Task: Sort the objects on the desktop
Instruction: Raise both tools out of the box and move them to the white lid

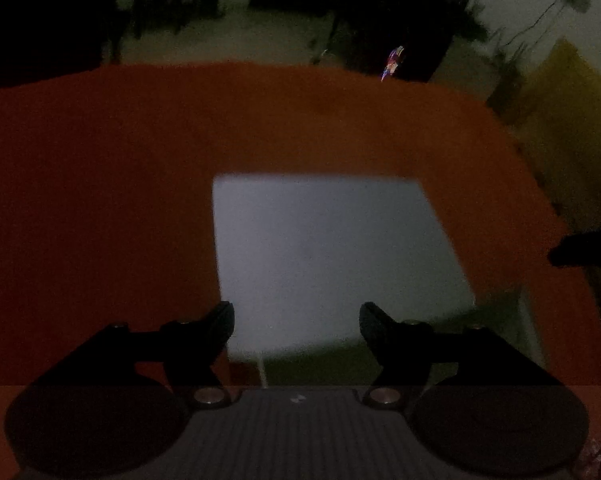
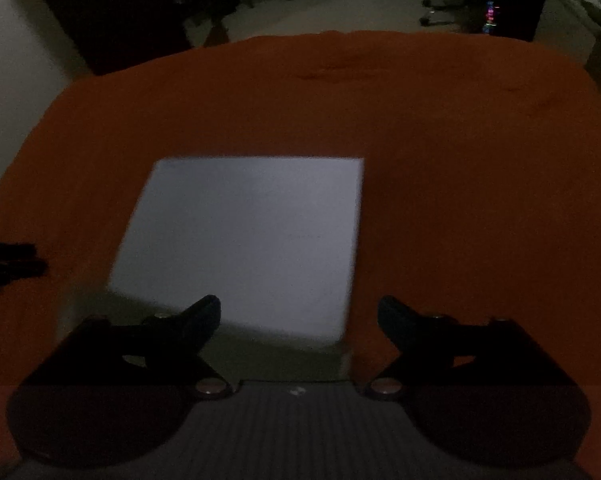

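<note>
An orange-red cloth (image 2: 440, 140) is covering the table, and a plain pale grey-white sheet (image 2: 252, 236) is lying on it, showing no pattern. The grippers' fingers (image 1: 220, 320) are showing black, their ribbed body (image 1: 300, 432) is reading grey with fine stripes, and tiny multicoloured lights (image 2: 490, 14) are glowing in the dark room.

Orange tablecloth (image 2: 460, 200), dim room beyond, glowing coloured lights (image 2: 490, 14), yellow panel (image 1: 564, 120).
</note>
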A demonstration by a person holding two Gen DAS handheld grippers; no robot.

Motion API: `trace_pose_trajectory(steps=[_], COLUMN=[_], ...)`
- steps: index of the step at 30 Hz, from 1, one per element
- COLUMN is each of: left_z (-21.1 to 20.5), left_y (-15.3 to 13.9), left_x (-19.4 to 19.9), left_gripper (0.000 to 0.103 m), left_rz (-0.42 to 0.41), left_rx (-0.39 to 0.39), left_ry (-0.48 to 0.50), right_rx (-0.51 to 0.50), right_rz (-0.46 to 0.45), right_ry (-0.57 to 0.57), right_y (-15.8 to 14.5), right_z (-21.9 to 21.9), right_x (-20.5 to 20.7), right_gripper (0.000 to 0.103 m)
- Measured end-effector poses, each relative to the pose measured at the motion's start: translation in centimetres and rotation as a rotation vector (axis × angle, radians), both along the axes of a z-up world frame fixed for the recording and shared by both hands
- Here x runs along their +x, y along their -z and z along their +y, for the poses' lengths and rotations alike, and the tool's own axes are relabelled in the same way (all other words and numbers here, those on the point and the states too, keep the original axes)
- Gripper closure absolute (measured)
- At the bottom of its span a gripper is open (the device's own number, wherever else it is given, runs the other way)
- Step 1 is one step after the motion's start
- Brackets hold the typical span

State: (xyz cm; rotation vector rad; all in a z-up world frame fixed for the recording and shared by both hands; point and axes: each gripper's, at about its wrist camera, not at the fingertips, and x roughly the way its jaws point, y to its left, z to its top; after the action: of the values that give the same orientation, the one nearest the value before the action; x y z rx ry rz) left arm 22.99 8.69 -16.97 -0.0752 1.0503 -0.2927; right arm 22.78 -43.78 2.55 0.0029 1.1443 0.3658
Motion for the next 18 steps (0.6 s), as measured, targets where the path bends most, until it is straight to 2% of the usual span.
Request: trace_pose_trajectory(steps=[5, 8, 13, 18], left_z=[1.5, 1.4, 2.2, 2.1], left_y=[0.4, 3.1, 6.4, 8.5], left_x=[4.2, 6.4, 8.9, 10.2], left_gripper=[0.030, 0.030, 0.030, 0.026], left_rz=[-0.059, -0.014, 0.082, 0.107], left_rx=[0.004, 0.038, 0.023, 0.048], left_ry=[-0.016, -0.019, -0.098, -0.116], right_rx=[0.001, 0.014, 0.045, 0.065], right_rz=[0.024, 0.048, 0.068, 0.094], right_ry=[0.063, 0.080, 0.086, 0.110], right_y=[2.0, 3.6, 6.1, 8.0], right_z=[-1.8, -2.2, -2.8, -3.0], right_x=[5.0, 7.5, 10.1, 11.0], right_gripper=[0.014, 0.014, 0.014, 0.013])
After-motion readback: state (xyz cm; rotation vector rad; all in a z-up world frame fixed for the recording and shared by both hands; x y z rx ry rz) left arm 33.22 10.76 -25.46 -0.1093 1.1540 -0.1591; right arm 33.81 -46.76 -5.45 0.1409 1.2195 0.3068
